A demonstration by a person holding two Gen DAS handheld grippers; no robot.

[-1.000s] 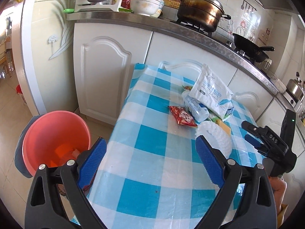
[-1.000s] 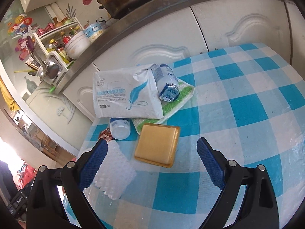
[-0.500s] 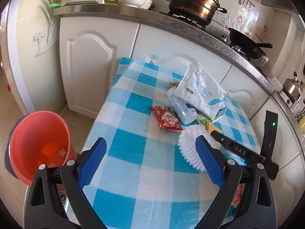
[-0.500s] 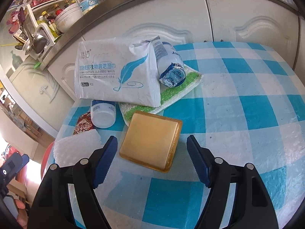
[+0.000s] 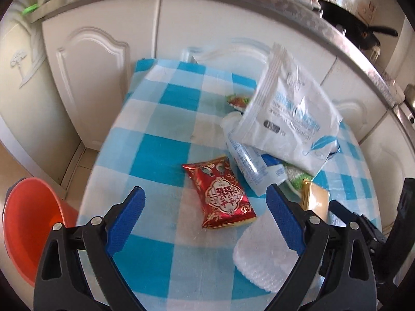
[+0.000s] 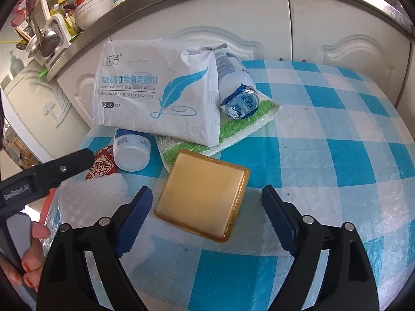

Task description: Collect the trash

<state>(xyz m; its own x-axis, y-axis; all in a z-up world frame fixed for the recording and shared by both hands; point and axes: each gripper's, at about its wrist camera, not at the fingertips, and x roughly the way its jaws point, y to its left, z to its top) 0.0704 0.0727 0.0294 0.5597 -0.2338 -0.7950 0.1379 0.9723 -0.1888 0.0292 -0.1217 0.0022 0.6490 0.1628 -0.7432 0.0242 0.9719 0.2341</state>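
Note:
A red foil snack packet (image 5: 220, 197) lies on the blue-checked tablecloth (image 5: 155, 155), in the gap of my open left gripper (image 5: 206, 215) and touching neither pad. Right of it sit a white foam net (image 5: 262, 256) and a clear bottle (image 5: 249, 160). My right gripper (image 6: 207, 215) hovers over a yellow square block (image 6: 205, 197). Its jaws are opening and the pads stand clear of the block's sides. The red packet (image 6: 101, 165) shows partly behind the left gripper's finger (image 6: 46, 173).
An orange bin (image 5: 28, 228) stands on the floor left of the table. A white wipes pack (image 6: 158, 88) leans on a bottle (image 6: 236, 88) over a green cloth (image 6: 249, 124). A small white bottle (image 6: 132, 153) lies nearby. White cabinets back the table.
My left gripper has moved forward and down over the table, bringing the red packet between its fingers. The right gripper's jaws narrowed, then widened, with the yellow block closer.

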